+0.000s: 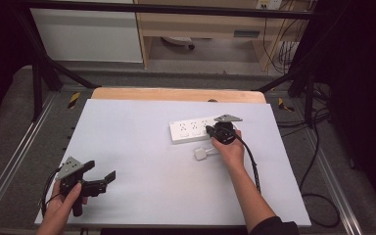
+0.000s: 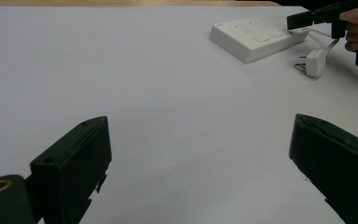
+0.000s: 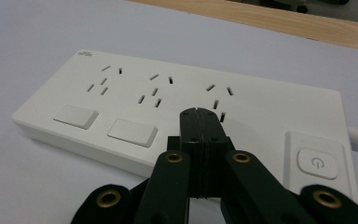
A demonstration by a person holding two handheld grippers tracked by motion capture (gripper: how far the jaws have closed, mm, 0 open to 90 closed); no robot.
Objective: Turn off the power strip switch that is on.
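1. A dim room is seen around a dark metal frame; a grey carpeted floor (image 1: 10, 122) lies on both sides, light wooden furniture (image 1: 200, 24) stands at the back, and black cables (image 1: 318, 161) trail along the right.
2. A wooden table (image 1: 176, 94) is covered almost entirely by a white sheet (image 1: 142, 156), with only a strip of wood left bare at the far edge.
3. One white power strip (image 1: 192, 130) is laid flat on the far right part of the sheet. Three socket groups, two rectangular switches and one power button are counted on it in the right gripper view.
4. The left gripper (image 1: 103, 182) is held low over the near left corner of the sheet, well apart from the strip; its jaws are spread wide and nothing is gripped or touched.
5. The right gripper (image 3: 200, 114) is positioned over the strip's third socket group, its jaws pressed together with nothing between them; whether the tips touch the strip cannot be told.
6. One small white plug (image 1: 200, 153), with two prongs visible in the left gripper view, is left on the sheet just beside the strip's near edge.
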